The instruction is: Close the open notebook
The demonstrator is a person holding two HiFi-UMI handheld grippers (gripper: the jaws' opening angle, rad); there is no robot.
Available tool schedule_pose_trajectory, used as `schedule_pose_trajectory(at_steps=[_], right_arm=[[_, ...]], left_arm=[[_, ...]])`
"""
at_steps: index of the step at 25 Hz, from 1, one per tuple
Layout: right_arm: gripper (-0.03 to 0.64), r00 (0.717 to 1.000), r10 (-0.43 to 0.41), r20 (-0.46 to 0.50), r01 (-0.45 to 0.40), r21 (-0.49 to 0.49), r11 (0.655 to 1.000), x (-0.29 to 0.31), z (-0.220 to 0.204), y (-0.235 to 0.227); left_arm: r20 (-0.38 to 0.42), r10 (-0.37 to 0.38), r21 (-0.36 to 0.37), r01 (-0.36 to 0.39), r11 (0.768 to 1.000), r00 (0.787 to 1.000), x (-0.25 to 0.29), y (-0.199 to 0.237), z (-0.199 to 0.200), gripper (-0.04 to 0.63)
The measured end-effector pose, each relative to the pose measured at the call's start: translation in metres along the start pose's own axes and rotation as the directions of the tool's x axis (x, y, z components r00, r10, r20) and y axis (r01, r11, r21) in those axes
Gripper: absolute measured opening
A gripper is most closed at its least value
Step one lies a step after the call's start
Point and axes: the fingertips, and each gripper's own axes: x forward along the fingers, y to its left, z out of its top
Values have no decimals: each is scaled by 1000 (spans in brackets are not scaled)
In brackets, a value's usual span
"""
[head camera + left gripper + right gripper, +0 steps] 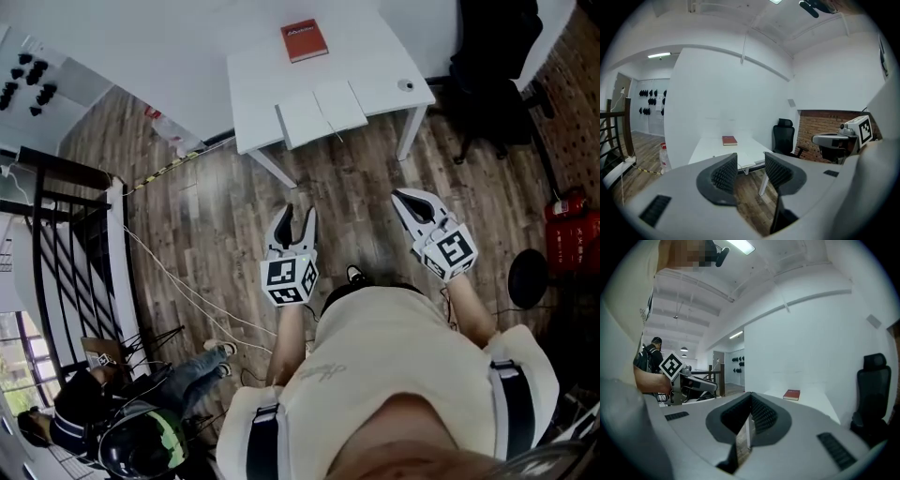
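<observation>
While the open notebook (322, 112) lies crosswise on the table (375, 47), well ahead between both, the left gripper (294, 223) gapes empty and the right gripper (403, 199) sits closed.

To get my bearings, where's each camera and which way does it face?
Head view: on the person's head, looking steeply down at the table with the open notebook; shirt, forearms, left tool, right tool show.
Left gripper view: on the left tool, jaws apart, facing the table; right tool at right.
Right gripper view: on the right tool, jaws together, facing the table; left tool at left.
Shared: the red book, in all three.
</observation>
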Motion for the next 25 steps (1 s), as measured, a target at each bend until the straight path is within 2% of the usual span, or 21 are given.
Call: schedule_pose_trajectory(at_steps=[9, 13, 17, 21, 25], right_arm=[[8, 996, -61, -60, 63, 22, 998, 31, -15, 0], [8, 998, -40, -50, 41, 13, 999, 49, -4, -2], [8, 1000, -12, -5, 12, 52, 999, 67, 7, -18], [8, 999, 2, 34, -4, 58, 998, 98, 12, -34], [8, 999, 51, 17, -52, 42, 998, 118, 8, -50]], left_arm=[[-31, -58, -46, 56, 997, 998, 34, 34, -19, 198], [-38, -28, -81, 25, 996, 999, 42, 53, -23, 198], [-65, -1, -97, -5, 995, 998, 49, 60, -31, 198], [-73, 26, -81, -32, 996, 997, 62, 72, -26, 198], [-76, 73, -53, -77, 996, 994, 79, 84, -13, 198]])
